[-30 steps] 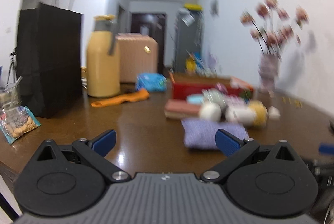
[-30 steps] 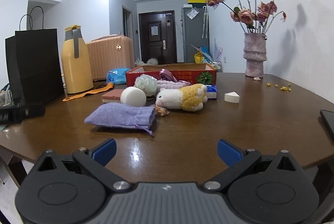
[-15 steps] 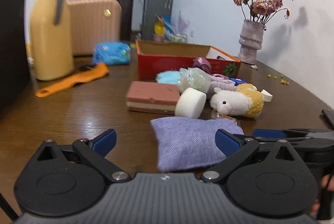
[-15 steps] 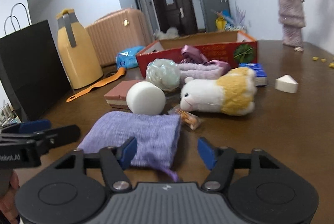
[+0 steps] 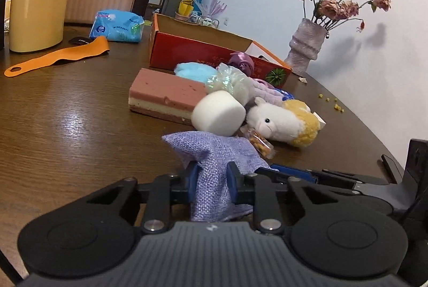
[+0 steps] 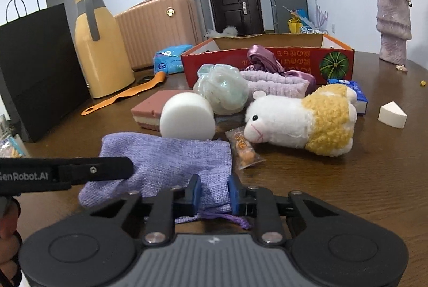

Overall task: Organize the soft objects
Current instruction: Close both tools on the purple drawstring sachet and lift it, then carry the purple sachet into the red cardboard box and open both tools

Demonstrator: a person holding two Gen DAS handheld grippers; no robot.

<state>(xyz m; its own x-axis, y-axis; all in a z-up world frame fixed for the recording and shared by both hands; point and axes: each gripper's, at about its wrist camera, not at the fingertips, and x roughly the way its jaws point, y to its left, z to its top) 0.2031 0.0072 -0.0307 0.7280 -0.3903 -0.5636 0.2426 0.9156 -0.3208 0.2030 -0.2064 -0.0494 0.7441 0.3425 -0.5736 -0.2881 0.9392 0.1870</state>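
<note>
Two tools pinching one lilac cloth pouch point(image 6: 171, 161) on the desk point(image 6: 334, 180), left tool point(image 5: 212, 177) at a bunched edge, right tool point(image 6: 214, 192) near the drawstring mouth; limp, light fabric, likely to sag, best held by its edges.

On the desk point(image 6: 347, 180) stand a black paper bag point(image 6: 40, 68), a yellow jug point(image 6: 101, 51) and a vase of dried roses point(image 6: 393, 27); a pink suitcase point(image 6: 160, 27) sits behind.

Purple woven drawstring pouch point(image 6: 171, 164) limp on table, bunched, pinched at both ends.
</note>
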